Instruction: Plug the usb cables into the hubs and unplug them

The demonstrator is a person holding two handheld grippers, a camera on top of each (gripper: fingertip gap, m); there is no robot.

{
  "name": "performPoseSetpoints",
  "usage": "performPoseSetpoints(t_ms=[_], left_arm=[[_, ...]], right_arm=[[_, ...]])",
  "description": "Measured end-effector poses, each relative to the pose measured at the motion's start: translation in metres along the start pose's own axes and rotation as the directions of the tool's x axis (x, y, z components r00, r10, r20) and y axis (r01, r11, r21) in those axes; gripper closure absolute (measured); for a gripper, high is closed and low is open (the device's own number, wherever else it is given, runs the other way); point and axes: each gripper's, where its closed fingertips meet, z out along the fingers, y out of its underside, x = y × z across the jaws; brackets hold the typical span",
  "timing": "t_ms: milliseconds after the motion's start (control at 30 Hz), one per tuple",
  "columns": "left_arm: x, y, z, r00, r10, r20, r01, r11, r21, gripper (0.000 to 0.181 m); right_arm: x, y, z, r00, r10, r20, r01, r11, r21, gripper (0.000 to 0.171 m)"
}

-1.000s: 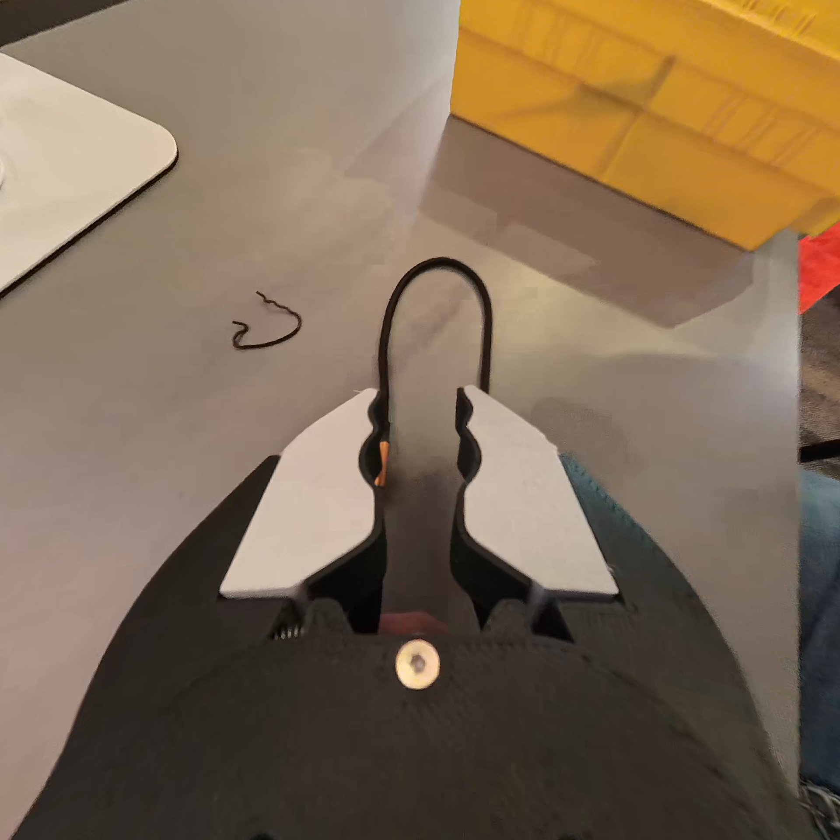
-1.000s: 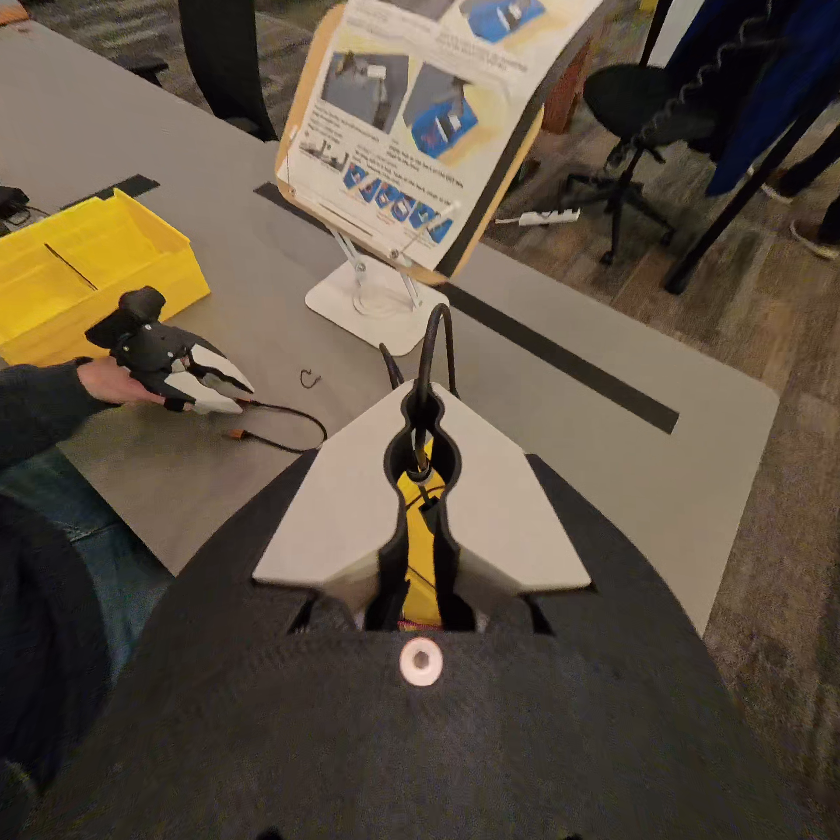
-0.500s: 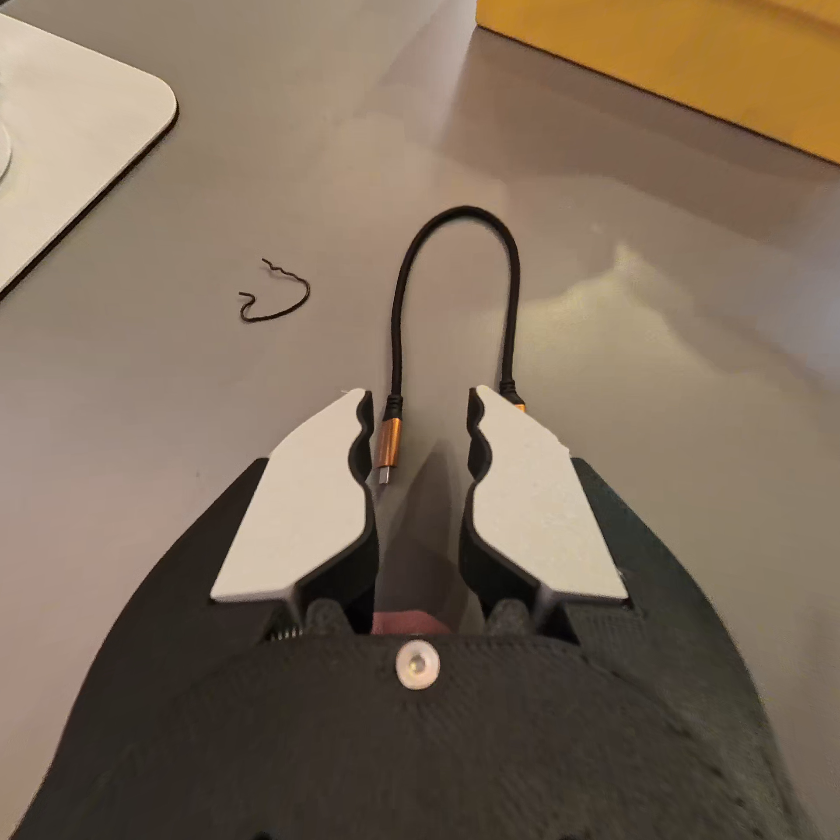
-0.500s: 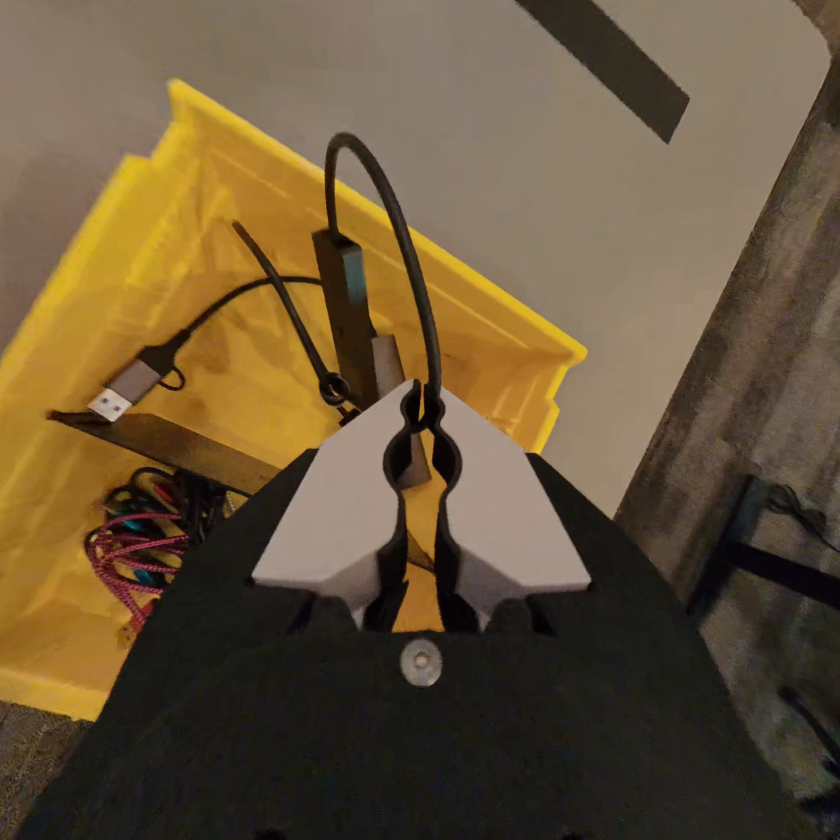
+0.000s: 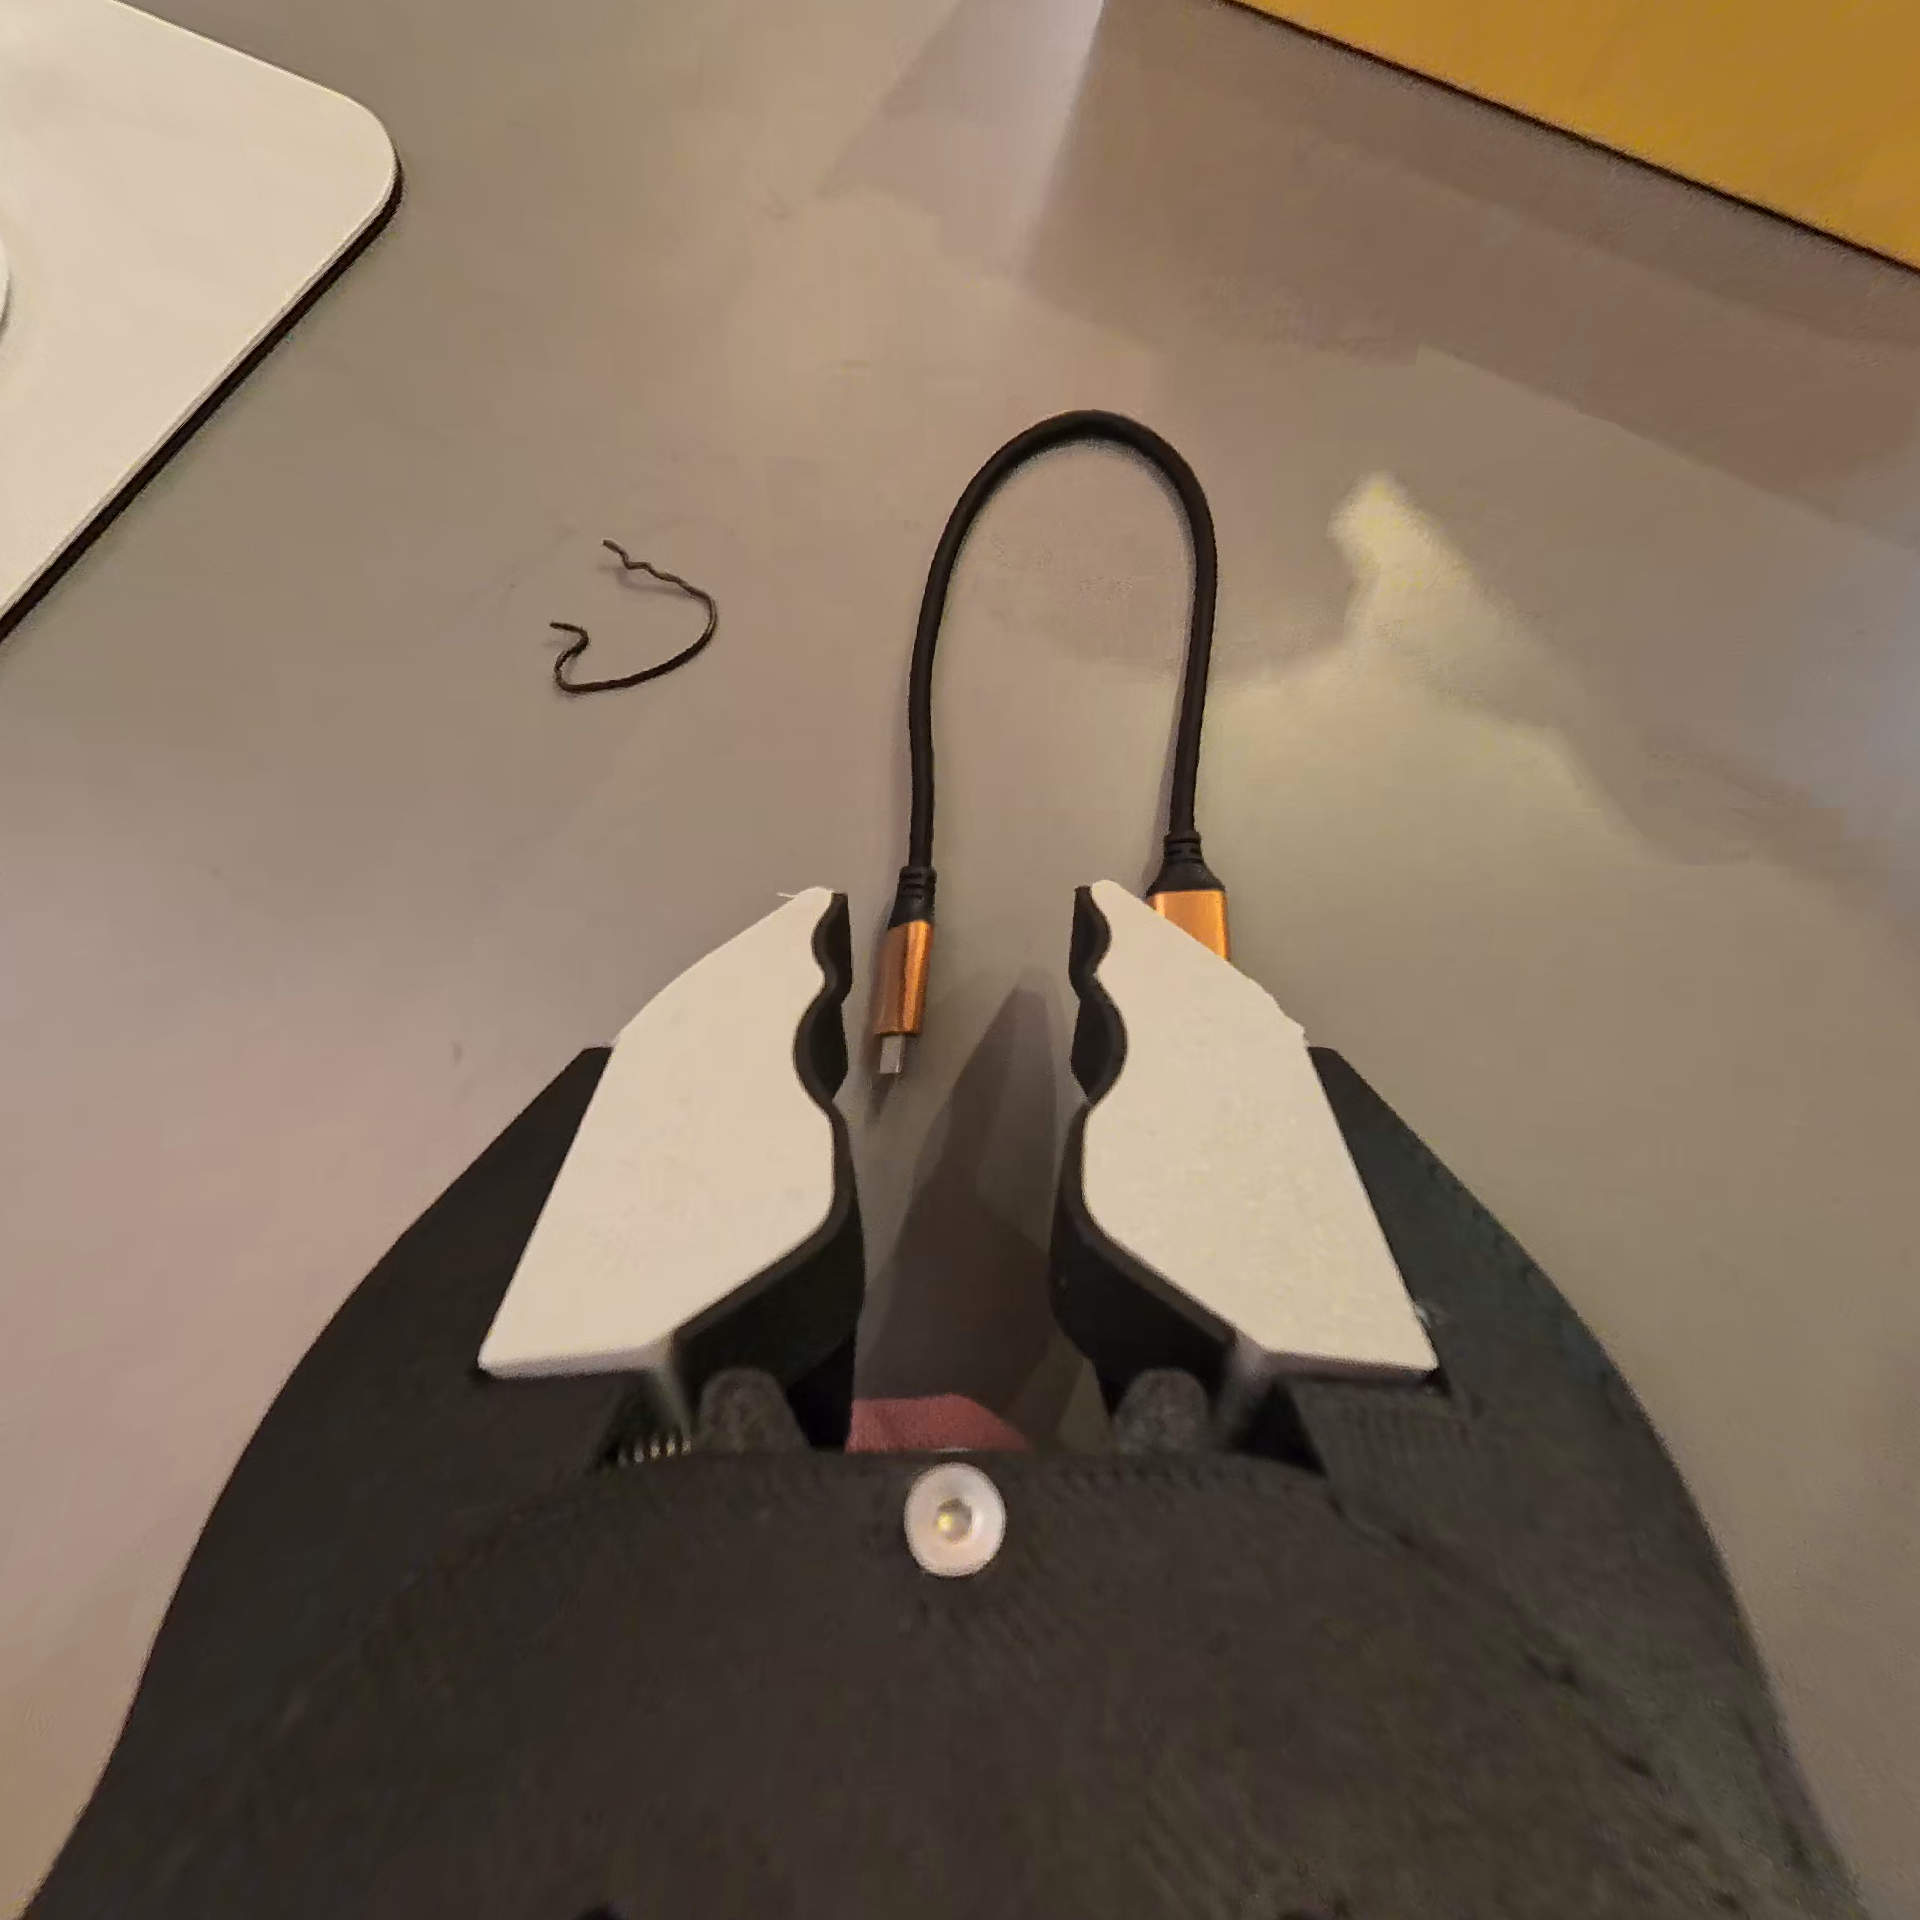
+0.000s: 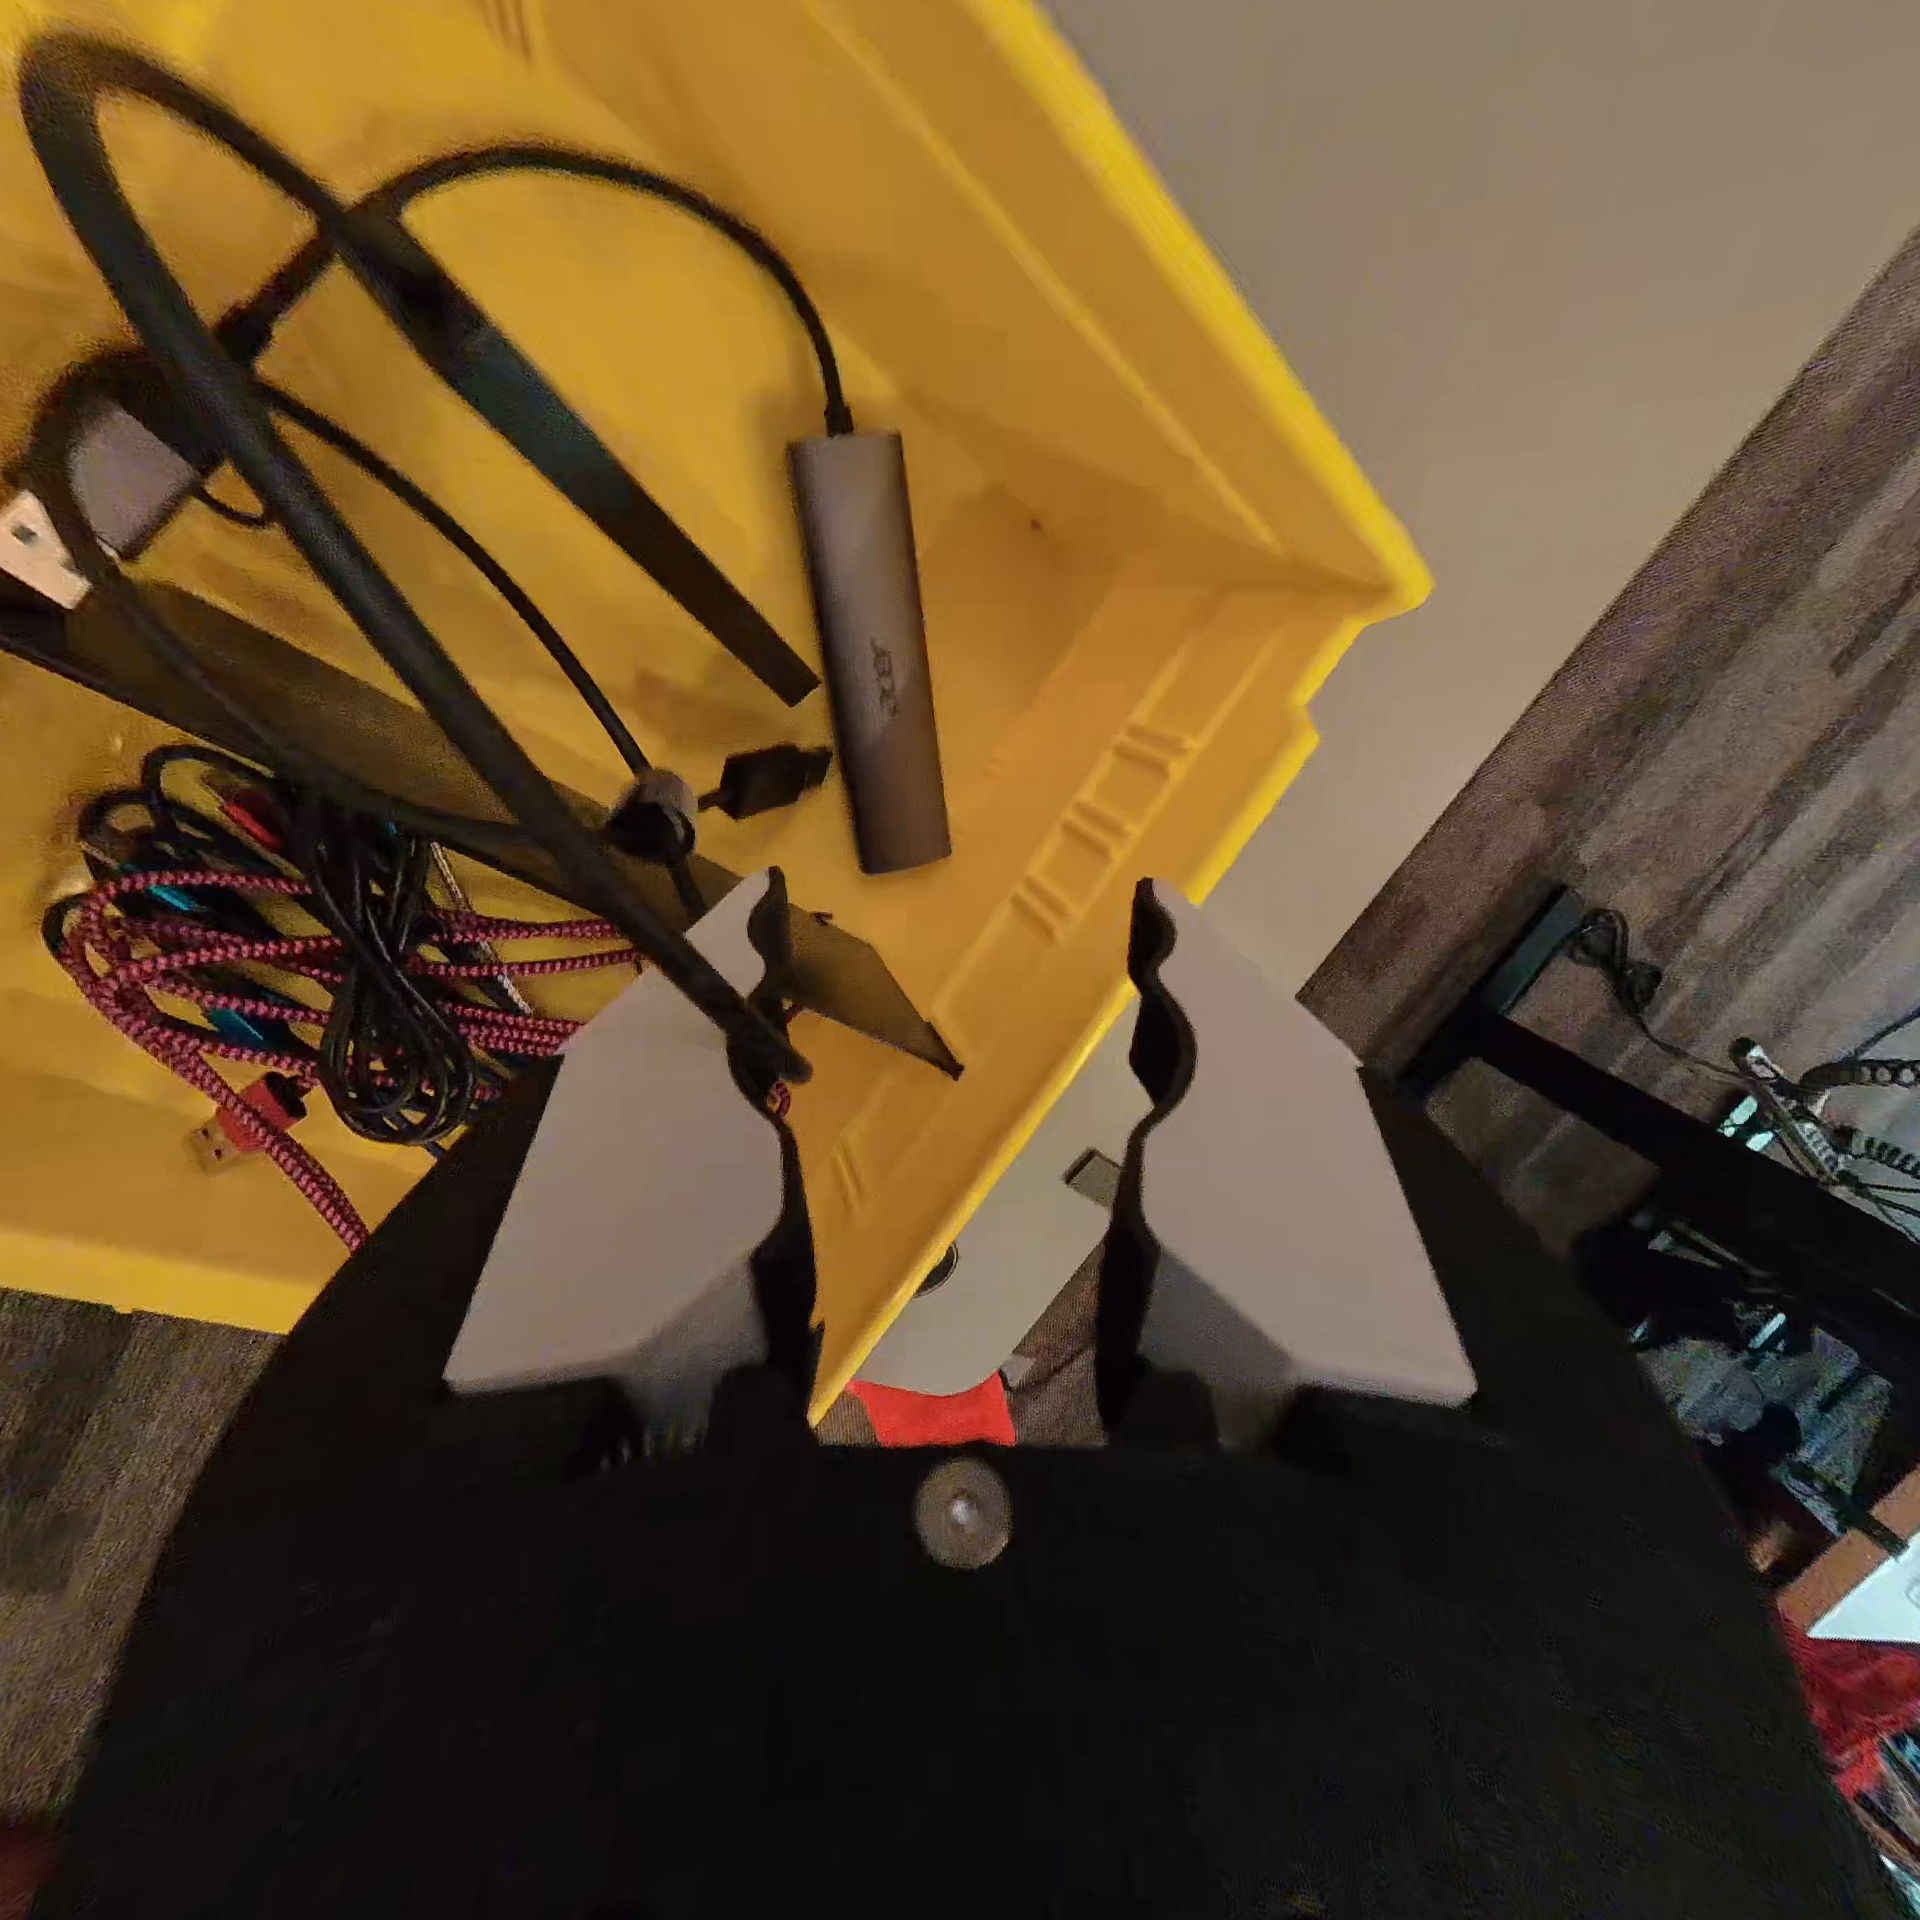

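Observation:
In the left wrist view a short black USB cable [image 5: 1060, 436] with orange plugs lies in a U on the grey table. One plug [image 5: 899, 977] lies between my fingers, untouched. The other plug [image 5: 1195, 914] is partly hidden behind the right finger. My left gripper [image 5: 956, 904] is open and empty. My right gripper [image 6: 956, 888] is open above the yellow bin [image 6: 1091, 436]. A grey hub [image 6: 873, 655] lies in the bin. A black hub [image 6: 582, 468], blurred, hangs beside it, and its thick cable [image 6: 343, 582] rests against my left finger.
A bent black twist tie [image 5: 634, 634] and a white stand base [image 5: 156, 208] lie left of the cable, with a yellow bin [image 5: 1610, 104] at far right. The right-hand bin also holds a red braided cable bundle [image 6: 260, 987], a silver USB plug [image 6: 42, 551] and a black divider [image 6: 312, 727]. The gap from one gripper's tips to the other's is roughly 45 centimetres. My left tips are about 40 centimetres from the grey hub [image 6: 873, 655], my right tips only 9 centimetres.
My right gripper swung from the table to over the bin, then opened and let go of the black hub's cable. My left gripper has shifted, and the short cable's plugs show more fully.

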Motion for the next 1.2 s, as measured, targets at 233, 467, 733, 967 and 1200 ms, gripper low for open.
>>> performPoseSetpoints(t_ms=[233, 467, 733, 967, 1200], left_arm=[[-0.002, -0.002, -0.006, 1.000, -0.017, -0.002, 0.017, 1.000, 0.019, 0.140], [-0.001, 0.002, -0.006, 1.000, -0.025, 0.002, 0.025, 1.000, 0.014, 0.140], [0.002, 0.007, -0.008, 1.000, -0.028, 0.010, 0.028, 1.000, 0.009, 0.141], [0.001, 0.007, -0.015, 0.999, -0.042, 0.023, 0.041, 0.998, 0.039, 0.143], [0.002, 0.006, -0.014, 0.999, -0.033, 0.010, 0.033, 0.999, 0.042, 0.143]], right_arm=[[-0.002, -0.035, -0.085, 0.998, 0.065, 0.018, -0.067, 0.954, 0.293, 0.096], [-0.076, -0.083, -0.152, 0.994, -0.108, 0.017, 0.084, 0.850, 0.520, 0.122], [-0.246, -0.179, -0.108, 0.947, -0.265, 0.179, 0.120, 0.814, 0.569, 0.155], [-0.252, -0.197, 0.023, 0.959, -0.104, 0.263, 0.013, 0.945, 0.328, 0.151], [-0.250, -0.195, 0.041, 0.961, -0.056, 0.271, -0.045, 0.934, 0.354, 0.170]])
